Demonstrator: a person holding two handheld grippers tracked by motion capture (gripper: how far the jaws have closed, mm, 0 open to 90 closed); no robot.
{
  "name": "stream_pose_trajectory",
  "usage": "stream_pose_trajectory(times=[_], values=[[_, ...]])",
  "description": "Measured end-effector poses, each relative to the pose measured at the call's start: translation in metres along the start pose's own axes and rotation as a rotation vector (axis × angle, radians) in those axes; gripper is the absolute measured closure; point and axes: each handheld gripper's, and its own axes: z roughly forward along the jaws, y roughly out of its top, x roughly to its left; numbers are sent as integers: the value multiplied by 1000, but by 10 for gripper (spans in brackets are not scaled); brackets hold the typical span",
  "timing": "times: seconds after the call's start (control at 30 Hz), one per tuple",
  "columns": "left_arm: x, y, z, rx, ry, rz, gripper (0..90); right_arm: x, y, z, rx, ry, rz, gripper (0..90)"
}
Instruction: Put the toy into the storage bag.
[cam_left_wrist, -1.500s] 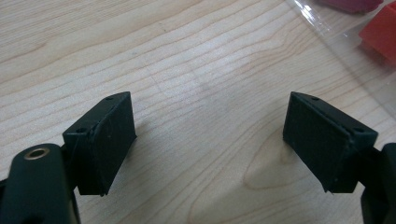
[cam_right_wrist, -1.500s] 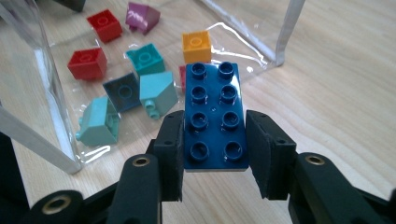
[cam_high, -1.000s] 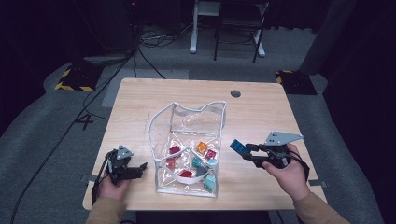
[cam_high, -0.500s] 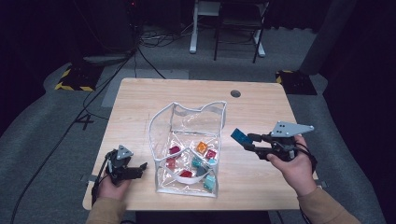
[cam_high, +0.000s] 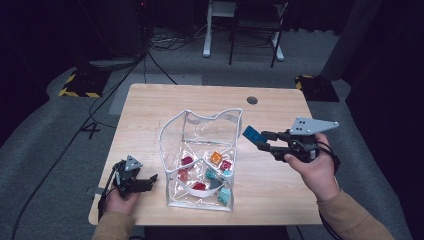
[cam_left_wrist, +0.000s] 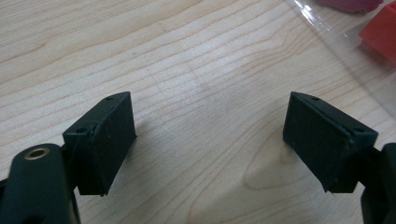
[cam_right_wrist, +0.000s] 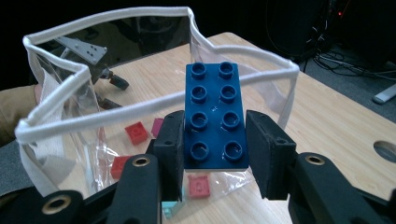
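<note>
A clear plastic bag (cam_high: 200, 155) with a white rim (cam_right_wrist: 116, 116) stands open in the middle of the table and holds several small coloured bricks (cam_high: 215, 172). My right gripper (cam_high: 261, 140) is lifted just right of the bag's rim, shut on a dark blue studded brick (cam_right_wrist: 215, 116) that sticks out toward the bag (cam_high: 253, 134). My left gripper (cam_high: 145, 182) rests on the table left of the bag, jaws wide open with bare wood between the pads (cam_left_wrist: 109, 140).
The wooden table (cam_high: 150, 115) has a round cable hole (cam_high: 252, 100) at its far right. Chair and desk legs (cam_high: 240, 35) and cables (cam_high: 165, 45) lie on the dark floor beyond. Bare wood lies left and right of the bag.
My right gripper has risen with the blue brick, coming up to the level of the bag's rim. The left gripper has stayed put.
</note>
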Motion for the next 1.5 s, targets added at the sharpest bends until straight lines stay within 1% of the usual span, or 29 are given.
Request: stream_pose_trajectory(times=[0.4, 0.7, 0.9, 1.07, 1.3, 1.5], values=[[0, 0, 0, 1, -2, 0, 173, 6, 29, 17, -23, 30, -28, 595], [0, 0, 0, 1, -2, 0, 172, 13, 48, 35, -34, 62, -44, 595], [0, 0, 0, 1, -2, 0, 172, 16, 55, 49, -37, 82, -46, 595], [0, 0, 0, 1, -2, 0, 172, 19, 59, 64, -49, 110, -36, 595], [0, 0, 0, 1, -2, 1, 172, 25, 62, 87, -35, 139, -32, 595], [0, 0, 0, 1, -2, 0, 172, 30, 63, 103, -10, 160, -25, 595]])
